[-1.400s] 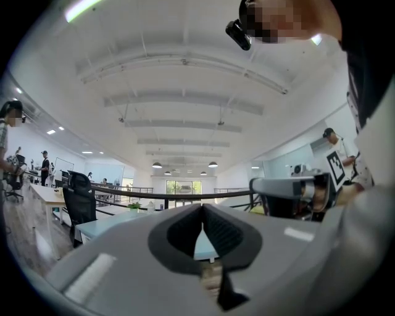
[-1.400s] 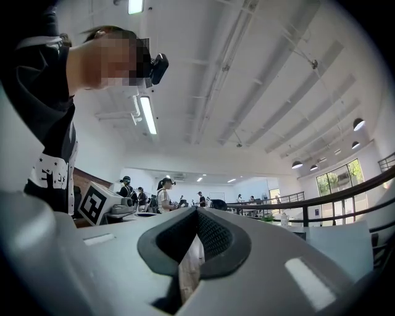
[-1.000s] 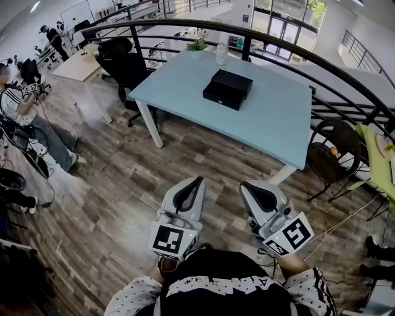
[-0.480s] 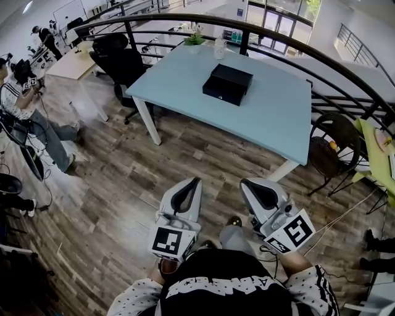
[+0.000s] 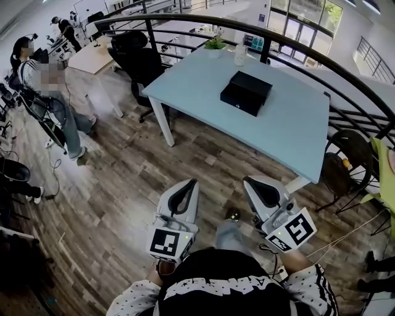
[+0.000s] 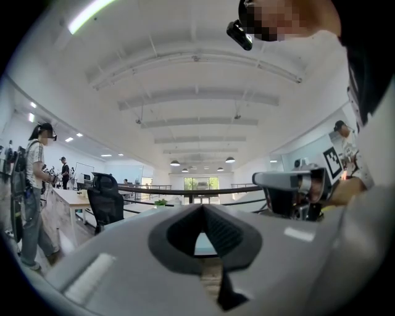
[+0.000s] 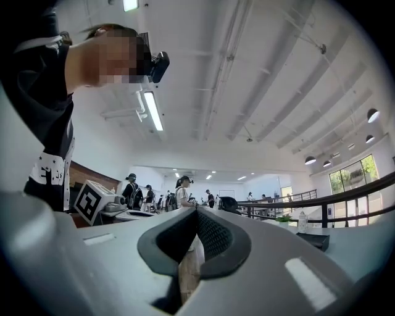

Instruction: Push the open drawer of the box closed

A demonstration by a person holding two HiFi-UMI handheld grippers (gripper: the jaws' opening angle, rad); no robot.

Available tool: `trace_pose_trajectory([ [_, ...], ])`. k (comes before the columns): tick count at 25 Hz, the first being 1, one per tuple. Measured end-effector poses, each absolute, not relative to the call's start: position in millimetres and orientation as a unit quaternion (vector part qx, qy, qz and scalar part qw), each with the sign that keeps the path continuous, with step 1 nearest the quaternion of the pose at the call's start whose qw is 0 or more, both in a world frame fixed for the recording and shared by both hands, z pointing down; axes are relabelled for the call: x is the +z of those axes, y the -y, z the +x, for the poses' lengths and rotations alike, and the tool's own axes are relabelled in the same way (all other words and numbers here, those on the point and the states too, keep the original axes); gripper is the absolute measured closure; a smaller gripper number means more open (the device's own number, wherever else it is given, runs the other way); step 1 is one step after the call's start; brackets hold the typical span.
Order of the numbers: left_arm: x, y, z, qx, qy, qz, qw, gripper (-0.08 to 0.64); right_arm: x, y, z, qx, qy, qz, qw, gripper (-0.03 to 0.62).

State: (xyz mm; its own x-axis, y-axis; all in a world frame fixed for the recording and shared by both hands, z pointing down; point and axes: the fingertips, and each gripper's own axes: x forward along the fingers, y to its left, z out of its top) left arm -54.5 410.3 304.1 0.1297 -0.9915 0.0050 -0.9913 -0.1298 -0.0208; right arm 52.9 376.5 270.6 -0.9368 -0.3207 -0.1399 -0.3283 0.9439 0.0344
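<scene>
The pale blue table (image 5: 290, 129) stood well ahead, the black box (image 5: 246, 92) lying near its middle. The left gripper (image 5: 193, 182) and right gripper (image 5: 247, 180) hung low by the person's body, well apart from the box, each with jaws pressed together on nothing.

Bright, evenly lit hall; three wide-angle views with strong barrel distortion.
Head view: daylight enters from the tall glazed windows (image 5: 296, 28) at the top. The pale blue rectangular table top (image 5: 203, 86) has a soft sheen and the brown wood-plank floor (image 5: 117, 179) a fainter one. Shadows are weak and diffuse, straight lines bow toward the edges, and the corners are dim. The small black box (image 5: 245, 92) is sharp, with detail lost in its dark faces. Left gripper view: the white strip light (image 6: 91, 15) flares at upper left, the round ceiling lamps (image 6: 229, 160) glow, a black vignette rings the frame, and the grey left gripper (image 6: 203, 207) is soft close to the lens. Right gripper view: the long fluorescent tube (image 7: 152, 110) is blown out and the grey right gripper (image 7: 197, 208) is blurred, while the far room is clear.
</scene>
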Motion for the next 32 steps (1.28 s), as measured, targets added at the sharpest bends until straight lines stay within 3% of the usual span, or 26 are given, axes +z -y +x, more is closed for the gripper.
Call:
trace_pose_trajectory([
  [32, 306, -177, -62, -0.067, -0.669, -0.739, 0.032, 0.560, 283, -122, 57, 0.010, -0.980, -0.174, 0.092, 0.589],
])
